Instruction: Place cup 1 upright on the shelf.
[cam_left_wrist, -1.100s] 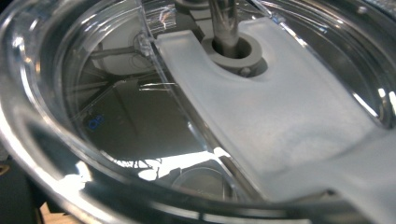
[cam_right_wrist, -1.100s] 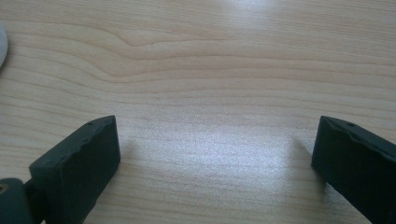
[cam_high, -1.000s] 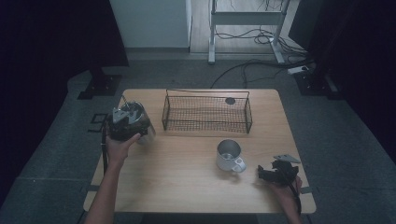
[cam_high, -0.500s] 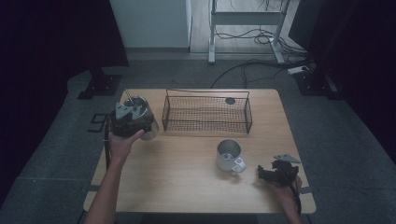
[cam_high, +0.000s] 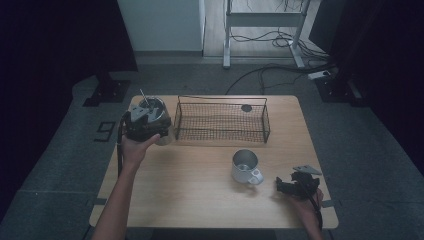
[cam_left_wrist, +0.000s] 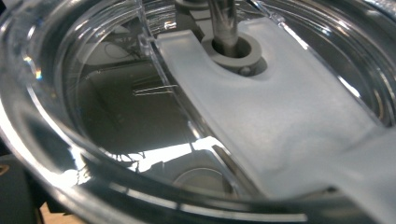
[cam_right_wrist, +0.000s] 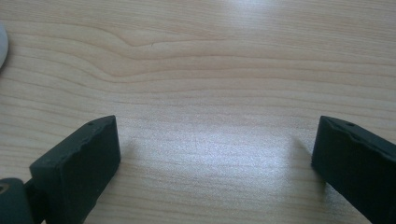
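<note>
Left gripper (cam_high: 145, 122) over clear tumbler (cam_left_wrist: 140, 140) beside basket (cam_high: 220, 120); finger state cannot be told. Right gripper (cam_right_wrist: 215, 154) fingers spread, empty, on bench (cam_high: 200, 185).

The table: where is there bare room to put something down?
Most bare wood on the table lies in front of the basket, left of the mug. A smaller patch lies right of the basket. It is crowded where the left gripper meets the clear container.

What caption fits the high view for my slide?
Left gripper at a clear lidded cup beside a wire basket; right gripper near a metal mug.
</note>
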